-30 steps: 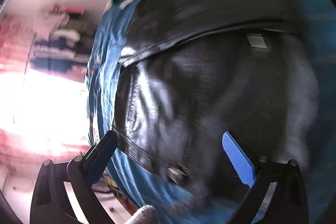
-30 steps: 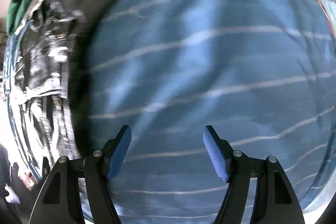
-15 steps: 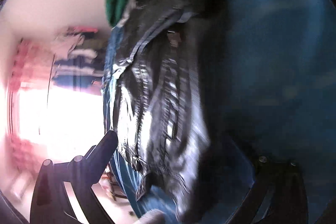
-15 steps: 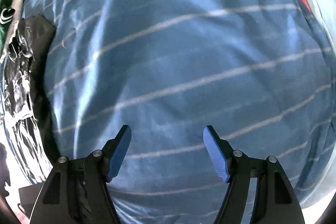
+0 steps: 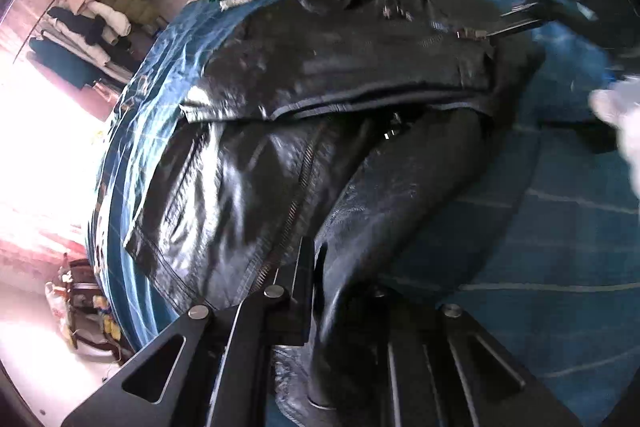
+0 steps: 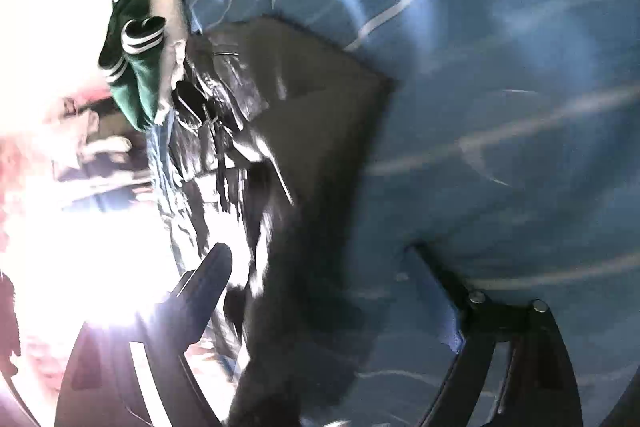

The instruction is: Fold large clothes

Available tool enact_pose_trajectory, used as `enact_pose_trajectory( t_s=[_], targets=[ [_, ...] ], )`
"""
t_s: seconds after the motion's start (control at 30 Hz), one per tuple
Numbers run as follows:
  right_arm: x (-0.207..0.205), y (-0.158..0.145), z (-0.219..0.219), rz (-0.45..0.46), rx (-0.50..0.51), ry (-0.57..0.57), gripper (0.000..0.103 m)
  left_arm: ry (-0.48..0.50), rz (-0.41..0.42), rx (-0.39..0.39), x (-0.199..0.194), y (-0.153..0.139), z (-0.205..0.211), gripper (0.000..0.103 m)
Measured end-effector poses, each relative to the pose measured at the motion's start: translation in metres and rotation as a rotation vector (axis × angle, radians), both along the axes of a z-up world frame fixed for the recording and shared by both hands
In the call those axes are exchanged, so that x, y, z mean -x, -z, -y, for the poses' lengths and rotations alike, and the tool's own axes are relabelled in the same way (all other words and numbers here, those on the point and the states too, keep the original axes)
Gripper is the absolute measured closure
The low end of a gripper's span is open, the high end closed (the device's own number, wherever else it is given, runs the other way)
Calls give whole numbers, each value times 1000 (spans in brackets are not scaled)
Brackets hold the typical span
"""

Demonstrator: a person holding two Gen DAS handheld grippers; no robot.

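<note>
Your left gripper (image 5: 316, 267) is pinched tight on the black leather jacket (image 5: 320, 131), low in the middle of the left view. The jacket lies across the blue striped bedsheet (image 5: 560, 259), filling the middle of that frame. Only this view shows the pile of clothes (image 5: 96, 7) at the upper left. Your right gripper (image 6: 332, 291) has its 2 fingers wide apart, holding nothing. Both views show 1 jacket and 1 green garment (image 6: 136, 79) with white stripes.

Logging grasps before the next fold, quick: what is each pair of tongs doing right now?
Left tongs: closed on the black leather jacket.
Right tongs: open, holding nothing, over the blue bedsheet.
</note>
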State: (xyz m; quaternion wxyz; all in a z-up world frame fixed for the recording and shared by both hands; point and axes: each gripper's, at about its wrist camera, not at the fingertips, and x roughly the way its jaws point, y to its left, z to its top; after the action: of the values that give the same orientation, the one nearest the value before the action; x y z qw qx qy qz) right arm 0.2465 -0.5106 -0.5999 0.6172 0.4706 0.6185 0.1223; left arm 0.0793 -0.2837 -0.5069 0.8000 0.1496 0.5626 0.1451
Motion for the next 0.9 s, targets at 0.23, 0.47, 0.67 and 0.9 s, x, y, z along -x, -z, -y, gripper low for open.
enact_pose_trajectory(
  t_s=[0.23, 0.47, 0.67, 0.9],
  targets=[
    [-28, -43, -51, 30, 79, 25, 75, 25, -7, 114, -16, -19, -24, 96],
    [-55, -141, -102, 83, 172, -11, 78, 9, -36, 306, -28, -59, -90, 95],
    [-118, -185, -239, 125, 243, -172, 78, -83, -57, 442, -48, -77, -179, 89],
    [-172, -133, -398, 53, 436, -422, 78, -211, -77, 502, -57, -31, -285, 85]
  ],
)
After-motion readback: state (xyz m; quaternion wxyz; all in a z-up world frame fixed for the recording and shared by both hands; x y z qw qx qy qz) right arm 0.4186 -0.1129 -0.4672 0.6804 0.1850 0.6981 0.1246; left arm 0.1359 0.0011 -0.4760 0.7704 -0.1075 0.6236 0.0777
